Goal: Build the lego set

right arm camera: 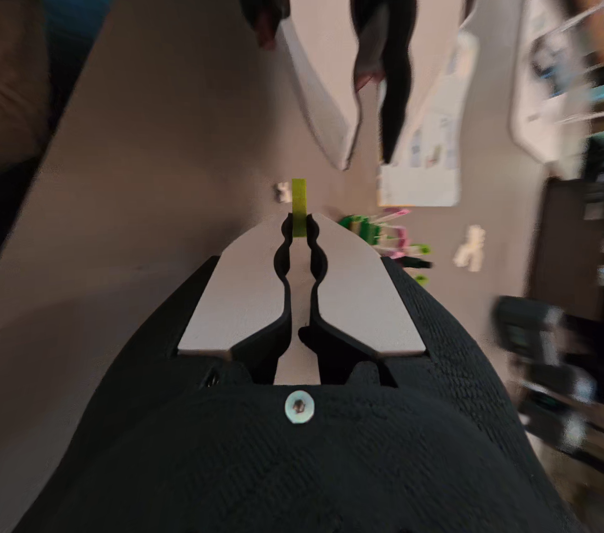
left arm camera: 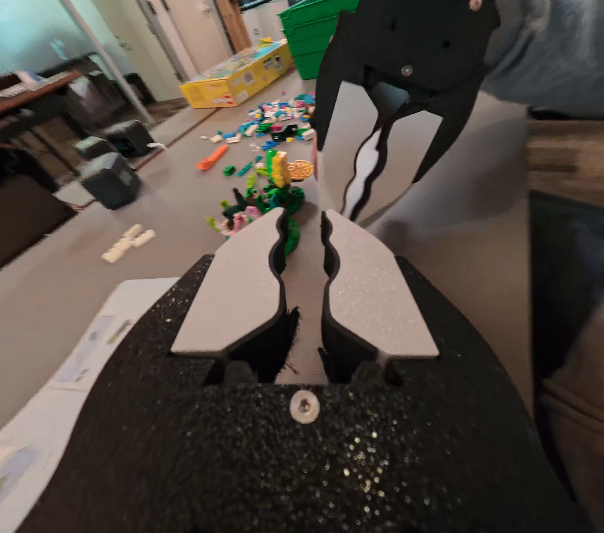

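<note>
Right gripper: clamps lime-green piece at fingertips | Left gripper: narrow gap, holding nothing, just before green plant model | Loose bricks: beyond model

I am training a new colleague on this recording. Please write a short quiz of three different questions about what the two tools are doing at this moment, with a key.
1. True or false: the right tool is shut on a thin lime-green piece.
2. Multiple choice: what does the left tool hold?
A. an orange piece
B. nothing, with a gap between its fingers
C. a white piece
3. Fill in: the half-built green plant model stands on the grey table, and the yellow box lies ____ it, near the green bins.

Key: 1 true; 2 B; 3 beyond
</note>
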Demonstrator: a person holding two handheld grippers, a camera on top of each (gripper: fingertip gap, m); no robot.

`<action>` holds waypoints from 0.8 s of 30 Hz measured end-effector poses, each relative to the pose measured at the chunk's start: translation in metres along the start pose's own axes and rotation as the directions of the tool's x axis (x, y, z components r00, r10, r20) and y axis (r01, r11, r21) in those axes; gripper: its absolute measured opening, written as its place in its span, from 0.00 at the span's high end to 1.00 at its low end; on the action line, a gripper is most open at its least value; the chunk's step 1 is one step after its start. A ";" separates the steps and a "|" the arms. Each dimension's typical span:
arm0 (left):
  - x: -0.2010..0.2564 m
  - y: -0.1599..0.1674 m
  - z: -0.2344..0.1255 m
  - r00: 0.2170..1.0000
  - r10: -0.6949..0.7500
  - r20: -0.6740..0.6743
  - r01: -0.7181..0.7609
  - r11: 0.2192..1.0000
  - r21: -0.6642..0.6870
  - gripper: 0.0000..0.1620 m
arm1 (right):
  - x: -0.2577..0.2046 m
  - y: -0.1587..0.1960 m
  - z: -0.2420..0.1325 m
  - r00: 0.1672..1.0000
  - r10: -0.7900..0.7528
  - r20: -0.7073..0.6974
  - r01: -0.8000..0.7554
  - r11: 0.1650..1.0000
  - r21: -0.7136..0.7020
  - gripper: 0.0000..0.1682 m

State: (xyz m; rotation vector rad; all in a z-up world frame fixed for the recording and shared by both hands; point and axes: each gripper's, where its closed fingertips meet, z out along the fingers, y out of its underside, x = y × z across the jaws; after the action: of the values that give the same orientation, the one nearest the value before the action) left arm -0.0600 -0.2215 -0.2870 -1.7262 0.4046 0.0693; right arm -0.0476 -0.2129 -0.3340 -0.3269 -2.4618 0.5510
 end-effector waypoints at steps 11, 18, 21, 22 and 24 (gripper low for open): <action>0.024 0.006 0.004 0.973 -0.139 -0.182 0.132 0.990 -0.050 0.95 | 0.012 -0.022 -0.023 0.851 -0.384 -0.358 0.370 0.922 -0.110 0.96; 0.023 0.009 0.003 0.988 0.043 -0.150 -0.051 0.998 -0.049 0.97 | 0.007 -0.020 -0.024 0.914 -0.231 -0.334 0.233 0.972 -0.036 0.93; 0.026 0.010 0.004 0.981 0.143 -0.132 -0.149 0.988 -0.039 0.97 | 0.006 -0.019 -0.027 0.963 -0.062 -0.263 0.074 0.997 0.034 0.90; 0.028 0.010 0.004 0.977 0.159 -0.139 -0.165 0.986 -0.030 0.97 | 0.005 -0.018 -0.027 0.970 -0.022 -0.241 0.034 0.998 0.048 0.90; 0.030 0.009 0.004 0.972 0.182 -0.145 -0.187 0.982 -0.022 0.97 | 0.000 -0.019 -0.025 0.982 0.043 -0.183 -0.030 0.997 0.074 0.91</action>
State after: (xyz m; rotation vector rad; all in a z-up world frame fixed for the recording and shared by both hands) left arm -0.0338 -0.2263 -0.3045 -1.7302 0.6734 0.0882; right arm -0.0350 -0.2215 -0.3070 -0.3778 -2.2568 0.5943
